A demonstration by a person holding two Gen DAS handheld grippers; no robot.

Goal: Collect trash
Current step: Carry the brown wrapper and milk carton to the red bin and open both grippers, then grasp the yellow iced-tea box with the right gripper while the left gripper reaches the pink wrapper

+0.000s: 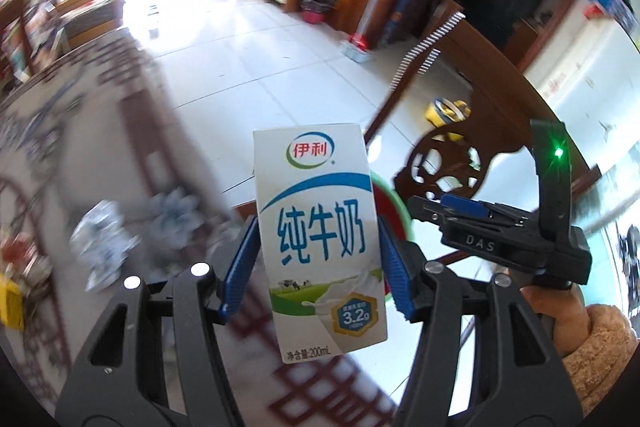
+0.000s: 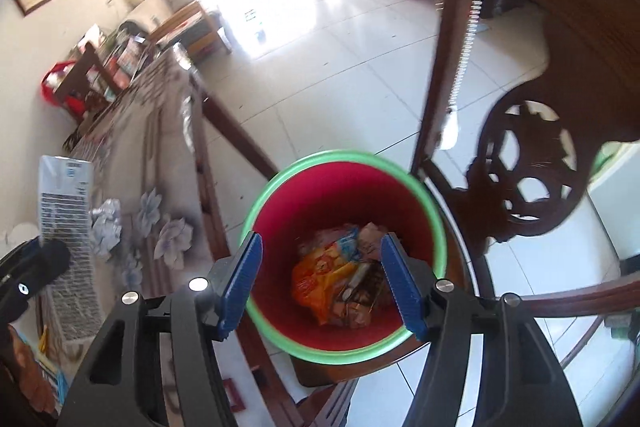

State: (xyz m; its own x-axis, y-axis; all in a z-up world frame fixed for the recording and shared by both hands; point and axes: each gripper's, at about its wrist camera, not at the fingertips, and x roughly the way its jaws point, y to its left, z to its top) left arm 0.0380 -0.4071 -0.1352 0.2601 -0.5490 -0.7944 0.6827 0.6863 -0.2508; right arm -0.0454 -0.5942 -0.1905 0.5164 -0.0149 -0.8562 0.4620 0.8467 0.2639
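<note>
My left gripper point(image 1: 316, 263) is shut on a white and blue milk carton point(image 1: 320, 227), held upright above the table edge; the carton also shows at the left of the right wrist view point(image 2: 64, 203). My right gripper point(image 2: 322, 283) is open and empty, above a red bin with a green rim point(image 2: 344, 353) that holds orange wrappers point(image 2: 320, 279) and other trash. The right gripper also shows in the left wrist view point(image 1: 480, 223), to the right of the carton. The bin's rim shows just behind the carton point(image 1: 394, 203).
A crumpled paper ball point(image 1: 102, 243) lies on the patterned tablecloth point(image 1: 80, 131), also visible in the right wrist view point(image 2: 106, 227). A carved dark wooden chair point(image 2: 528, 163) stands right behind the bin. White tiled floor point(image 2: 340, 67) stretches beyond, with furniture at the far end.
</note>
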